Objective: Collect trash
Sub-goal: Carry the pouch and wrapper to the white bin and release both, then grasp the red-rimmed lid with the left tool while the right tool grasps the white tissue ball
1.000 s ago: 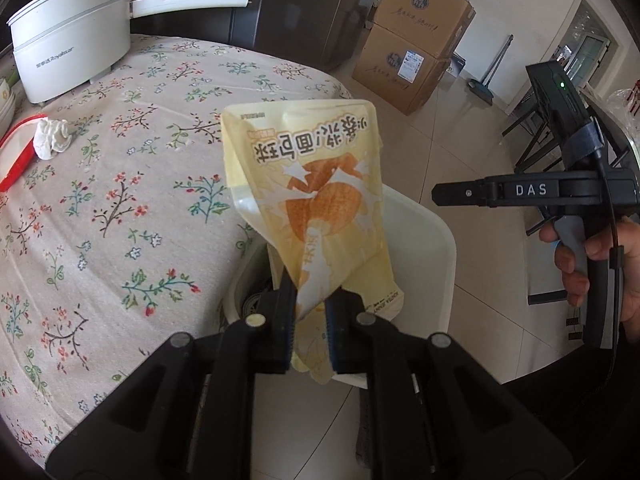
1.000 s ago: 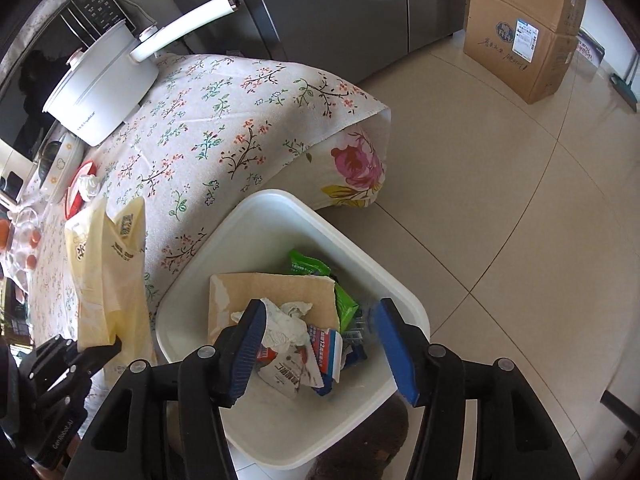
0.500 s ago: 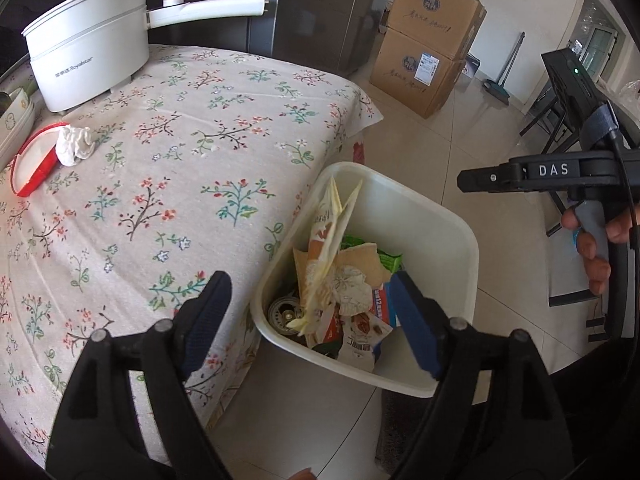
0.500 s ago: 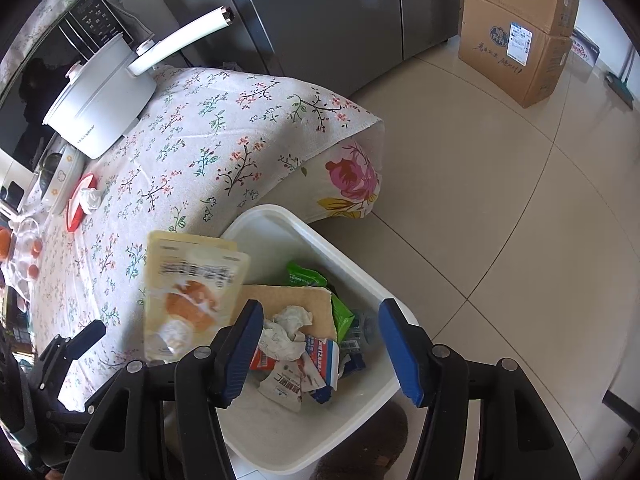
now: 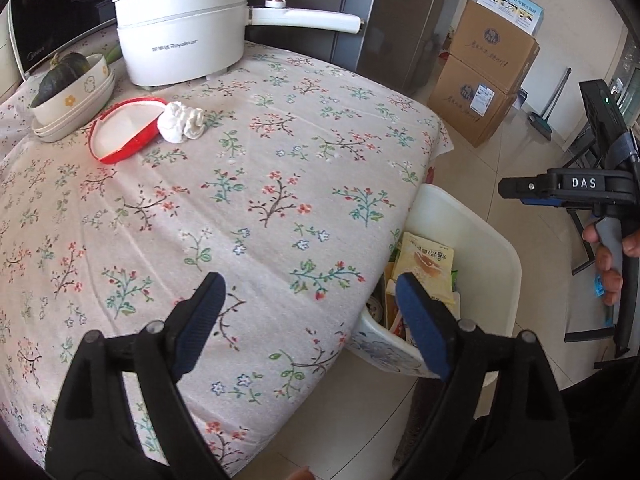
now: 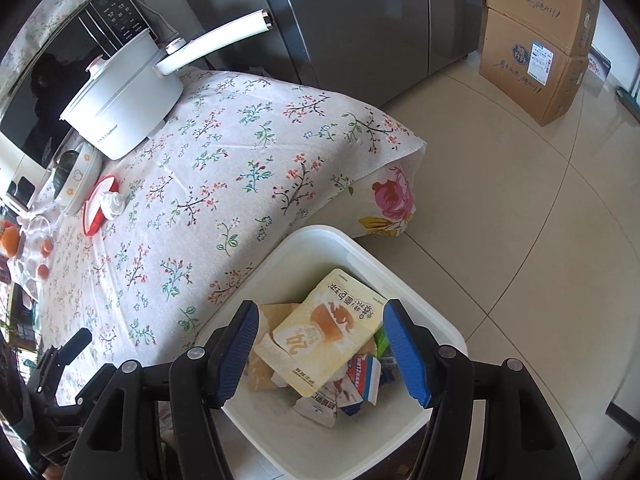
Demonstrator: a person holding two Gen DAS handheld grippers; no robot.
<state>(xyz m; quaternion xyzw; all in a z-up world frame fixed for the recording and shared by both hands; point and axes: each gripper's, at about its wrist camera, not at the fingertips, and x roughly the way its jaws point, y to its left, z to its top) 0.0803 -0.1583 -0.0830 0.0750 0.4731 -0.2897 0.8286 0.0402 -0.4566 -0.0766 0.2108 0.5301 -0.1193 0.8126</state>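
A white trash bin (image 6: 404, 276) stands on the floor beside the table, holding several wrappers. A yellow snack bag (image 6: 332, 328) lies on top of them; it also shows in the left wrist view (image 5: 426, 268). My left gripper (image 5: 310, 324) is open and empty over the table's near edge, left of the bin (image 5: 480, 232). My right gripper (image 6: 322, 352) is open and empty above the bin. A crumpled white tissue (image 5: 180, 122) lies on the floral tablecloth next to a red-rimmed dish (image 5: 124, 132).
A white electric pot (image 5: 180, 28) with a long handle stands at the table's back. Stacked bowls with a squash (image 5: 70, 88) sit at the back left. Cardboard boxes (image 5: 484, 76) and a grey fridge (image 6: 360, 20) stand on the tiled floor beyond.
My left gripper opened and let go of the yellow snack bag, which fell into the bin. The left gripper then moved back left over the table. The right gripper stayed above the bin.
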